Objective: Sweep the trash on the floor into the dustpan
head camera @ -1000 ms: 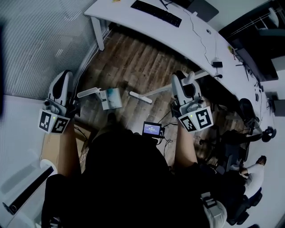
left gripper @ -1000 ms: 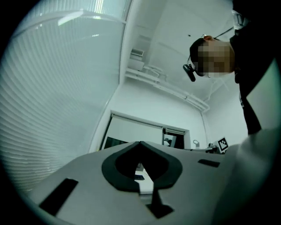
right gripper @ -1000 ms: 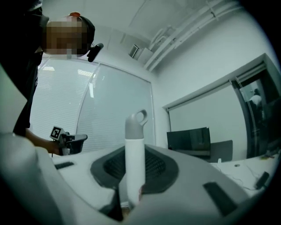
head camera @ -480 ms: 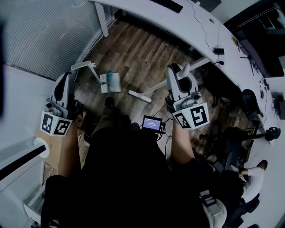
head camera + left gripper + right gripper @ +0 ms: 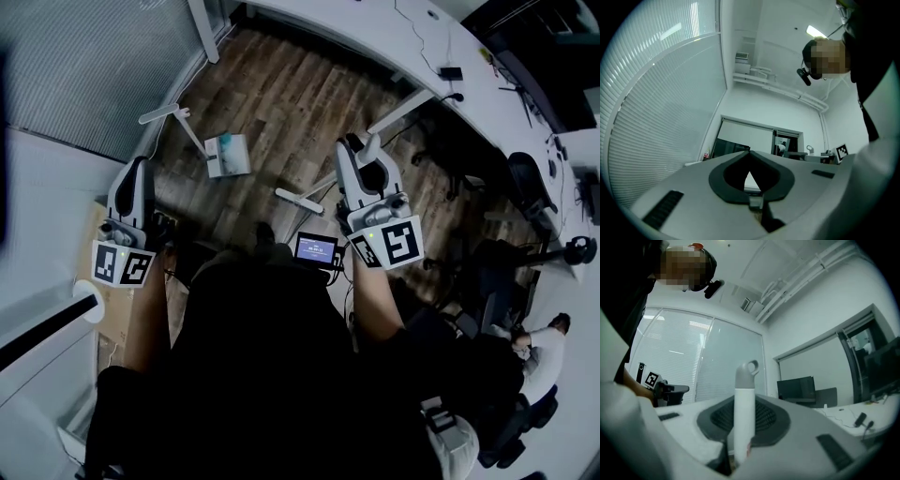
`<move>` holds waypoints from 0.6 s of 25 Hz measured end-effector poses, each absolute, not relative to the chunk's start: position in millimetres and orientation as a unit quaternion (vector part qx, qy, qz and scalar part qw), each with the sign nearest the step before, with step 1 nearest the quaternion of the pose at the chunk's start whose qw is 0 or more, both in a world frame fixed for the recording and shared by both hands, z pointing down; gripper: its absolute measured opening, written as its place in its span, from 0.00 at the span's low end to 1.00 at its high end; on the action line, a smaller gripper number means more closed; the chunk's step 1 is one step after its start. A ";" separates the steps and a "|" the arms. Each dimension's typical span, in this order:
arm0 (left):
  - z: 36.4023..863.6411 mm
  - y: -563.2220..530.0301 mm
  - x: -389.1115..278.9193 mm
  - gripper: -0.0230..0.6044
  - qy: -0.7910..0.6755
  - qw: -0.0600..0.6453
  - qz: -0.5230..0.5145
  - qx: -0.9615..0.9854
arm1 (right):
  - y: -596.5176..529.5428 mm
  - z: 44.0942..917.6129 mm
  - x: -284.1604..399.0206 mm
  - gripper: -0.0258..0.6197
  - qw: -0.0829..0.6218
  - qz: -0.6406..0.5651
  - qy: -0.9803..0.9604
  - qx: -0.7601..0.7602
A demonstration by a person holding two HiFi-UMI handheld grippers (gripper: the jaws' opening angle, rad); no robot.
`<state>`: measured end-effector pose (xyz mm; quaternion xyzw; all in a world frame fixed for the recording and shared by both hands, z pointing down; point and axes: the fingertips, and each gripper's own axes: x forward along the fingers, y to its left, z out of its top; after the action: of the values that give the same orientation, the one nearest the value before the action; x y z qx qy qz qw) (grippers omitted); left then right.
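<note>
Head view shows the wooden floor below the white counter. The long-handled dustpan sits upper left of centre, and the broom's brush head lies apart from it, lower right. The right gripper has its fingers clamped on the broom handle. The left gripper, fingers pressed together and empty, is well apart from the dustpan. With nothing steadying it, the dustpan could skid away under the brush. The trash is too small to make out.

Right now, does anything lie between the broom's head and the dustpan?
Nothing visible does. Only bare wood floor separates the dustpan from the head of the broom clamped in the right gripper.
</note>
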<state>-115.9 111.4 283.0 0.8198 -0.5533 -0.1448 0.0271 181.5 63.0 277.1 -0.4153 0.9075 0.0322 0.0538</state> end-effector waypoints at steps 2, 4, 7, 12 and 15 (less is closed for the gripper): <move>286.9 117.2 -119.7 0.03 -0.561 0.029 -0.144 0.815 | 73.6 280.7 185.1 0.13 0.047 0.032 0.902 -0.429; 289.8 125.2 -120.9 0.03 -0.566 0.024 -0.136 0.813 | 86.0 284.1 187.2 0.13 0.038 0.031 0.899 -0.436; 291.5 144.4 -121.2 0.03 -0.563 0.014 -0.123 0.817 | 110.0 287.9 185.1 0.13 0.026 0.033 0.897 -0.441; 293.6 191.2 -108.0 0.03 -0.536 -0.022 -0.072 0.841 | 157.8 292.9 180.6 0.13 0.008 0.032 0.885 -0.464; 297.9 222.5 -108.1 0.03 -0.524 -0.017 -0.072 0.848 | 188.9 296.2 173.5 0.13 0.004 0.028 0.882 -0.470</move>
<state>-108.1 222.5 297.9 0.8484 -0.5240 -0.0723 -0.0168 173.5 188.9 296.2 -0.4696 0.8824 0.0283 0.0044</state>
